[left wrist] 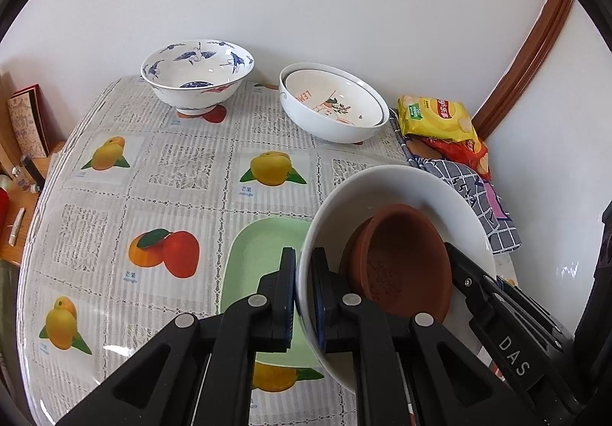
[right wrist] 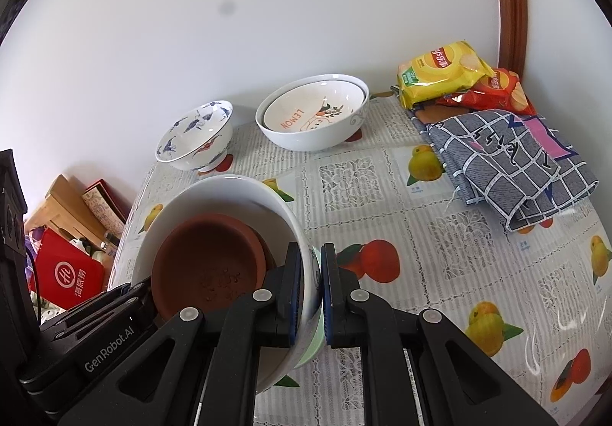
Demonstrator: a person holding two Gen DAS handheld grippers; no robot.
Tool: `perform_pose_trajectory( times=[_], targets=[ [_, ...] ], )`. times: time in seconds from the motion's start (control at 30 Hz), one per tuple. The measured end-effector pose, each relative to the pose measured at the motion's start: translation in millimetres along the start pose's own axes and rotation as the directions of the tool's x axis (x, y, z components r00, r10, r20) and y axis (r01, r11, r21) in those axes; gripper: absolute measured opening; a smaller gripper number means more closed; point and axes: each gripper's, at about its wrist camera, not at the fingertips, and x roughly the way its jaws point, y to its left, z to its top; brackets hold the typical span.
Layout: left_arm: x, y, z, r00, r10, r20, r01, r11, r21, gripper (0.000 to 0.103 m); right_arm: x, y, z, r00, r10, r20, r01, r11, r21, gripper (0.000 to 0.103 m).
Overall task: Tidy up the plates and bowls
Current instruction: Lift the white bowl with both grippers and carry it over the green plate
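Over green plate (left wrist: 248, 265), tilted white bowl (left wrist: 401, 185)

- I read "LEMON" inside the nested bowl (right wrist: 306, 116), centre frame.
- "GenRobot.AI" marks the left gripper (right wrist: 109, 347), lower left.
- "DAS" marks the right gripper (left wrist: 514, 355), lower right.

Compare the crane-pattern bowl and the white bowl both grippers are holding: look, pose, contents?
The crane-pattern bowl carries blue bird designs; the held white bowl is plain inside. The crane-pattern bowl stands upright on the table by its foot; the held bowl is tilted, its rim clamped by the left gripper and right gripper. The crane-pattern bowl is empty; the held one contains a brown dish. Both are round white ceramic bowls.
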Motion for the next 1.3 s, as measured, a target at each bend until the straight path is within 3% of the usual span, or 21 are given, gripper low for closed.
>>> perform_pose_trajectory(
  times=[1.3],
  targets=[
    [44.9, 41.5, -4.1, 0.996, 0.035, -0.077, -0.039, 0.998, -0.054, 0.009, 58.5, 17.5, -9.9, 0.996, 0.015, -0.094, -0.017, 1.000, -0.023, 0.010]
  ],
)
